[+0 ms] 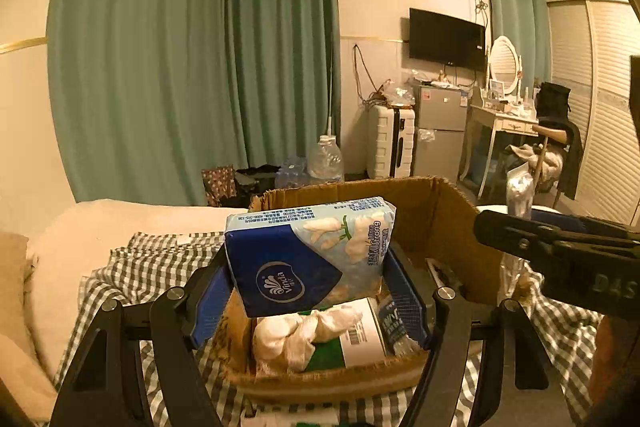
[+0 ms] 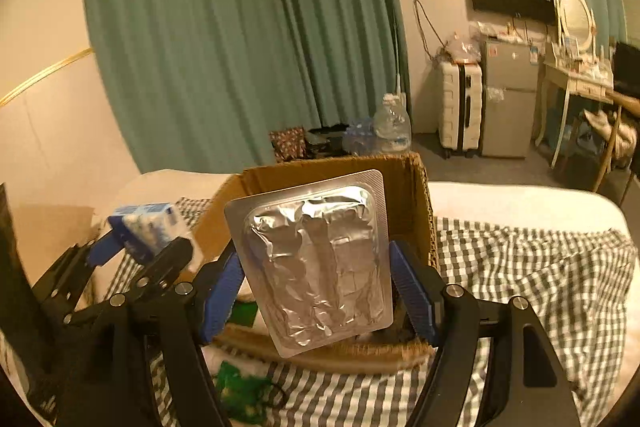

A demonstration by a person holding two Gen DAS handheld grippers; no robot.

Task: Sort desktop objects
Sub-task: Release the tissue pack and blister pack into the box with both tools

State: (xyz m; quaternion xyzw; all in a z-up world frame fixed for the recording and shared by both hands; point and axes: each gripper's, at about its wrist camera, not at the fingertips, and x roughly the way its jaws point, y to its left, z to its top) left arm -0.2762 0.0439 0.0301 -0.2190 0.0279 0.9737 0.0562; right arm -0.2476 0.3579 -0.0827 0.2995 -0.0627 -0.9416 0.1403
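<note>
My left gripper [image 1: 308, 287] is shut on a blue and white Vinda tissue pack [image 1: 308, 255], held just above an open cardboard box [image 1: 448, 223] that stands on a checked cloth. My right gripper [image 2: 316, 291] is shut on a silver foil blister pack [image 2: 316, 263], upright over the same cardboard box [image 2: 404, 195]. Inside the box lie a white crumpled cloth [image 1: 304, 335], a white and green carton [image 1: 360, 341] and a small bottle [image 1: 394, 323]. The left gripper with the tissue pack [image 2: 148, 227] shows at the left of the right wrist view. The right gripper's black body [image 1: 560, 255] crosses the right side of the left wrist view.
The box rests on a checked cloth [image 2: 520, 267] over a bed [image 2: 520, 203]. A green item [image 2: 240, 387] lies on the cloth in front of the box. Beyond the bed stand a large water bottle [image 1: 326, 159], a white suitcase [image 1: 390, 143], a small fridge [image 1: 440, 131] and a dressing table [image 1: 504, 119].
</note>
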